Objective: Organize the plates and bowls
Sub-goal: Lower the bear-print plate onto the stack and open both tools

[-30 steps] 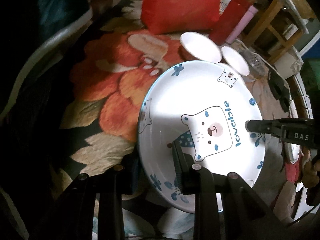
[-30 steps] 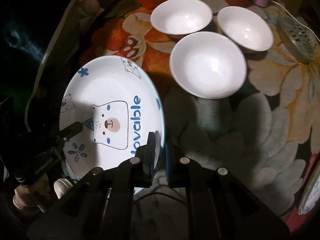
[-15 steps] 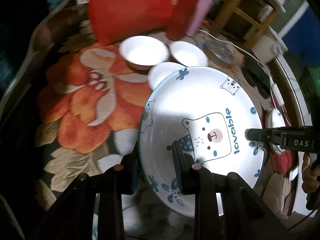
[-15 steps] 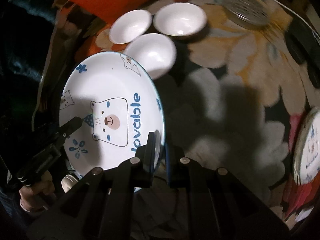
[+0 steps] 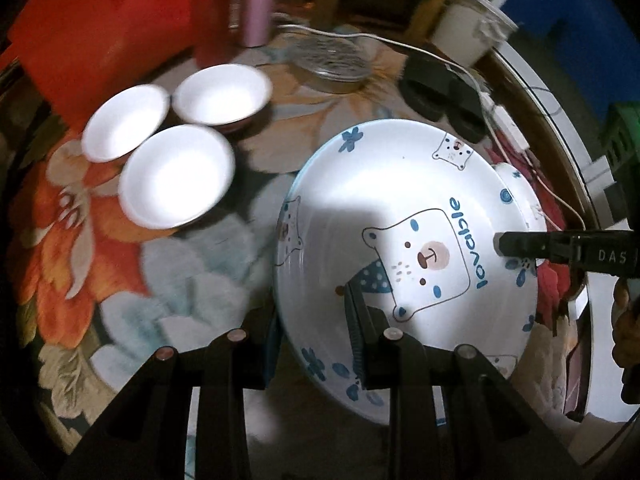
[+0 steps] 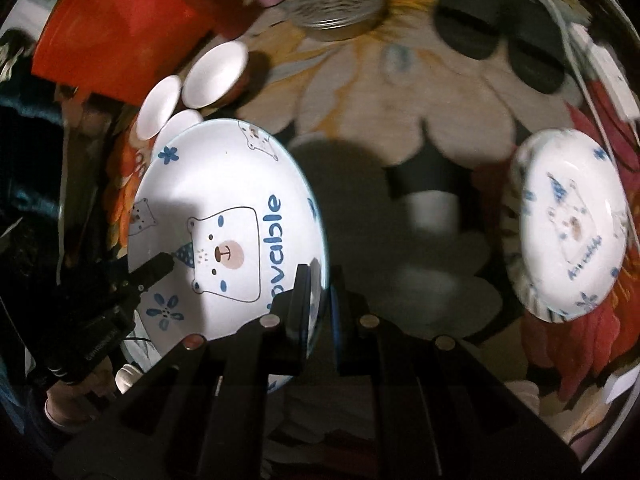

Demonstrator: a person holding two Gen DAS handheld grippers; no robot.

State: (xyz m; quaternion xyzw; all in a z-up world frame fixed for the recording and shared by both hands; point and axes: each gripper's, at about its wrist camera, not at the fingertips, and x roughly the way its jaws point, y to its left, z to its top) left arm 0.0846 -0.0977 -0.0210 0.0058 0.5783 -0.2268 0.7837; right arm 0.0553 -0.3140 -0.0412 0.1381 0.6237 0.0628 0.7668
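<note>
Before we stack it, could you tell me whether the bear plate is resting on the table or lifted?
Lifted: both grippers, left and right, clamp opposite rims of the plate, which hangs tilted above the tablecloth.

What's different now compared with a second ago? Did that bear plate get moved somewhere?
Yes. Both grippers carried the bear plate sideways, away from the three white bowls and toward a second bear plate lying on the flowered cloth, which has only now come into view. Nothing was let go: the left gripper and right gripper still clamp opposite edges of the plate. The bowls stayed grouped together.
</note>
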